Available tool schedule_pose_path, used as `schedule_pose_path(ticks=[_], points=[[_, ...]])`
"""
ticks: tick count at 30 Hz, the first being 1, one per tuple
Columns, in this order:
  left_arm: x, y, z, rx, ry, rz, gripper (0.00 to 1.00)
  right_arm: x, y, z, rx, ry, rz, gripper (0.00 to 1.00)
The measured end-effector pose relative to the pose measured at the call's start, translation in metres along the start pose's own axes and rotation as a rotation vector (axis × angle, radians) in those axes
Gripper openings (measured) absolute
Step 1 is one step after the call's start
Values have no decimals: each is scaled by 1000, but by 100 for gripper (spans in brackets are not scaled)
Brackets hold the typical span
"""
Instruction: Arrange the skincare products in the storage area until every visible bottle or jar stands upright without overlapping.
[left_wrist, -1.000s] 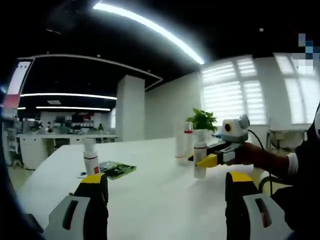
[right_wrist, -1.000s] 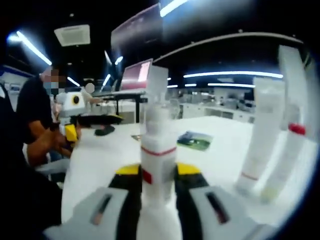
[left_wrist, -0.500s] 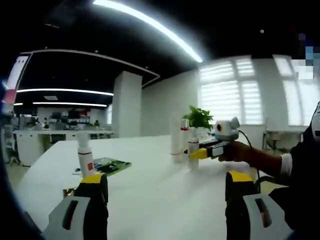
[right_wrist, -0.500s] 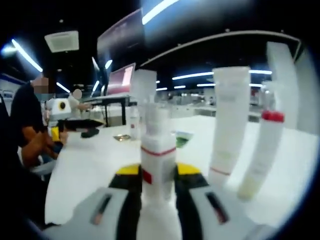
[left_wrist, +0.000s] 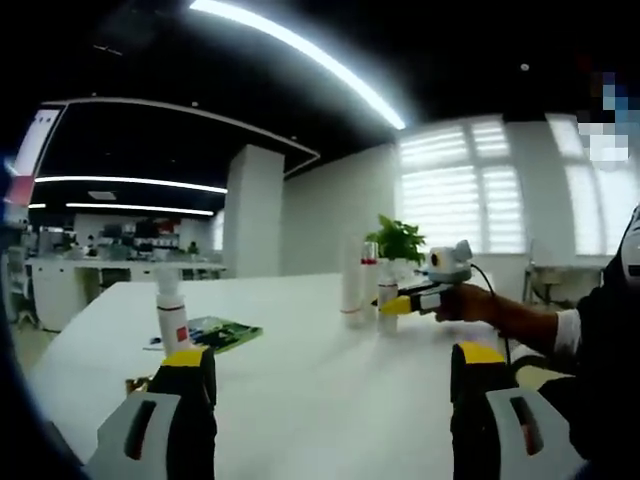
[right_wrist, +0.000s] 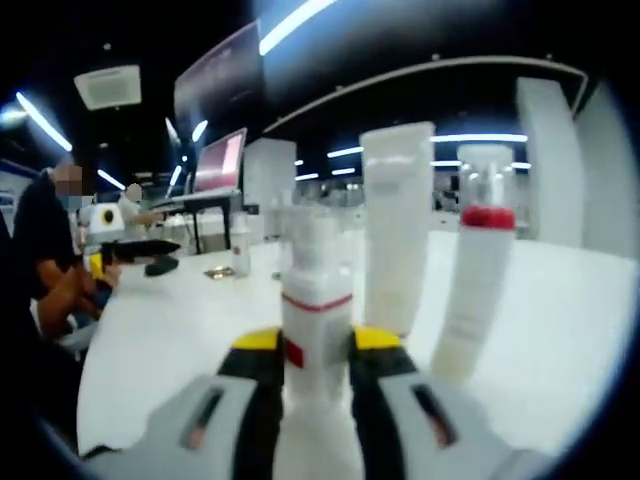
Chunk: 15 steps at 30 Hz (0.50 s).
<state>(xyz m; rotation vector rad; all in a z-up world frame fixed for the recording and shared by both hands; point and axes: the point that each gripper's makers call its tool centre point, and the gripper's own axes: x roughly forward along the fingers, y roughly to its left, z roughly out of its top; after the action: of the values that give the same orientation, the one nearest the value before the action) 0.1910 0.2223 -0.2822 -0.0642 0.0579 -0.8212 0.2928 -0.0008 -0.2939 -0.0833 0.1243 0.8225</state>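
Gripped pump bottle (right_wrist: 316, 330) nearer white tube (right_wrist: 396, 240)

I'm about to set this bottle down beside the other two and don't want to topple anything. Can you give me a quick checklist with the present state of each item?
1. Grip: right gripper is shut on the white pump bottle, which is held upright: ok.
2. Neighbours standing: white tube and red-collared bottle both upright: ok.
3. Gap between the held bottle and the tube: they overlap in the right gripper view, depth unclear: cannot tell.
4. Held bottle's base on the white table: hidden by the jaws: cannot tell.
5. Left gripper: open, holding nothing, well away from the group: ok.
6. Lone bottle with red label upright: ok.
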Motion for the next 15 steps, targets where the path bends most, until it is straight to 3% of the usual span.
schedule_pose_path(ticks=[15], points=[[1,0,-4,-8,16,0,99,-13,-28,-6,-11,15,-44,23]])
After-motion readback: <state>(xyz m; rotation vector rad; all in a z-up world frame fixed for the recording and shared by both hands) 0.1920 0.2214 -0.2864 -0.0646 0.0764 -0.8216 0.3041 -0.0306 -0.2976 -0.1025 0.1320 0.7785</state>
